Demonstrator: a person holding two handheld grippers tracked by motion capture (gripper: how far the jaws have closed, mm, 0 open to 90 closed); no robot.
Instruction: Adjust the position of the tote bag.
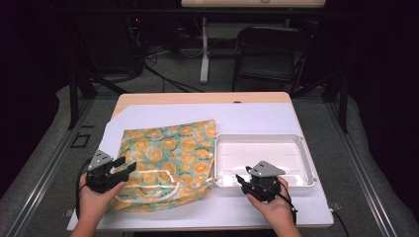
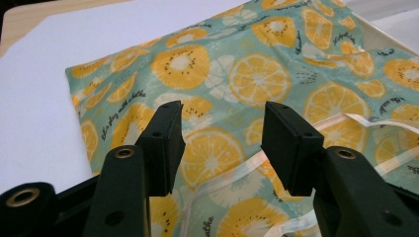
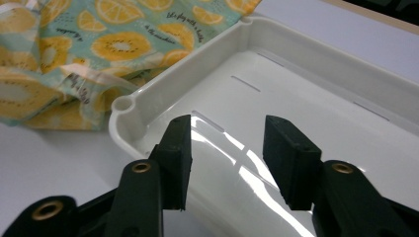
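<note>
Cloth bag (image 1: pixel 168 165) with an orange-and-kiwi slice print lies flat on the white sheet (image 1: pixel 276 118) that covers the tabletop (image 1: pixel 197 98), left of centre. Its right edge is touching or just overlapping the left rim of the white tray (image 1: pixel 309 160); in the right gripper view a fold of the cloth (image 3: pixel 99 44) lies against the tray corner (image 3: pixel 123 106). Judgement: bag and tray are set side by side so the bag can go into the tray with a short move.

Left gripper (image 1: pixel 123 167) hovers over the bag's near-left part. In the left gripper view its jaws stand wide apart, with printed cloth (image 2: pixel 222 148) and a pale ribbon drawstring (image 2: pixel 237 170) seen between them; nothing is gripped. Judgement: positioned to pinch the cloth near the drawstring.

Right gripper (image 1: pixel 244 181) sits at the tray's near-left corner, beside the bag's lower right edge. Its jaws are also wide apart and empty, pointing over the glossy tray floor (image 3: pixel 276 123). Judgement: ready either to steady the tray or to take the bag's right edge.

Count: 1 bag, 1 tray (empty), 1 white sheet, 2 grippers, 2 hands. Ribbon shows as several strands; I cannot tell whether it is 1 loop or 2.
</note>
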